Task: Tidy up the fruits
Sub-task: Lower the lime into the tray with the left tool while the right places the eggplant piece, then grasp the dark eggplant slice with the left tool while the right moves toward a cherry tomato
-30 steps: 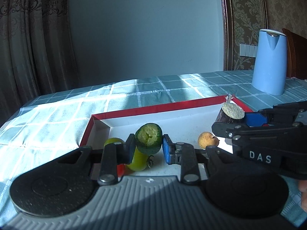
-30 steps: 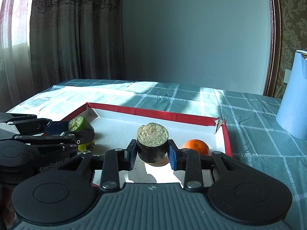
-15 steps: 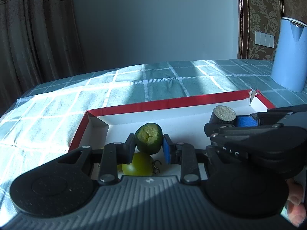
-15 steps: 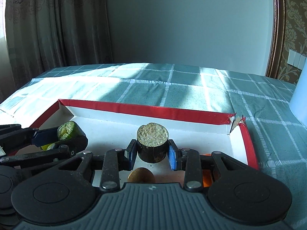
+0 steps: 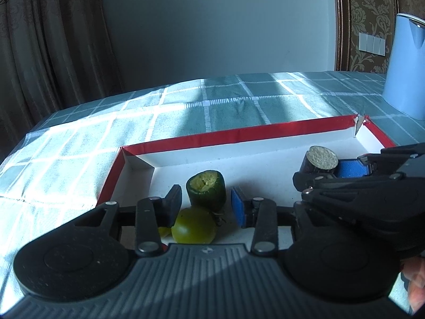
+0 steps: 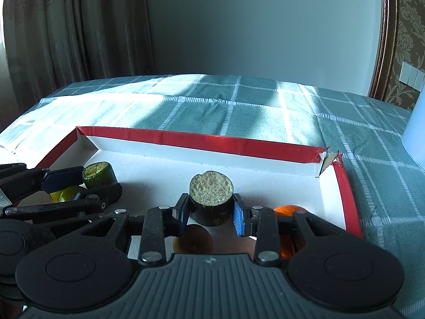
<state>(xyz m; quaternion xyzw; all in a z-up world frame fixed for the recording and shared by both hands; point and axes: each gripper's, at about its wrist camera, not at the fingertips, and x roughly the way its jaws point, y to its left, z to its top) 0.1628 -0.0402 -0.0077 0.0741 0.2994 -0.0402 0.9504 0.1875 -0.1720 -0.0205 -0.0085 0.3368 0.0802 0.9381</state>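
- Left wrist view: the left gripper has its fingers spread wide, with a clear gap on each side of the green cut piece, which stands upright on the white floor of the red-rimmed tray.
- A yellow-green round fruit lies just in front of that piece, under the fingers.
- Right wrist view: the right gripper has its fingers narrowed onto the dark cut piece, both blue pads touching its sides, cut face up.
- Whether the dark piece rests on the tray floor or hangs just above it cannot be told.
- An orange fruit and a brown fruit lie near the right gripper inside the tray.
- A blue kettle stands on the checked cloth surface, apart from the tray.
- Judgement on the step: the left side should withdraw straight back without brushing the upright green piece; the right should settle its piece flat before parting the fingers, clear of the brown fruit.
- Change against half a second ago: the left fingers then clamped the green piece; they now stand off it. The right grip is unchanged, and both views sit lower over the tray.
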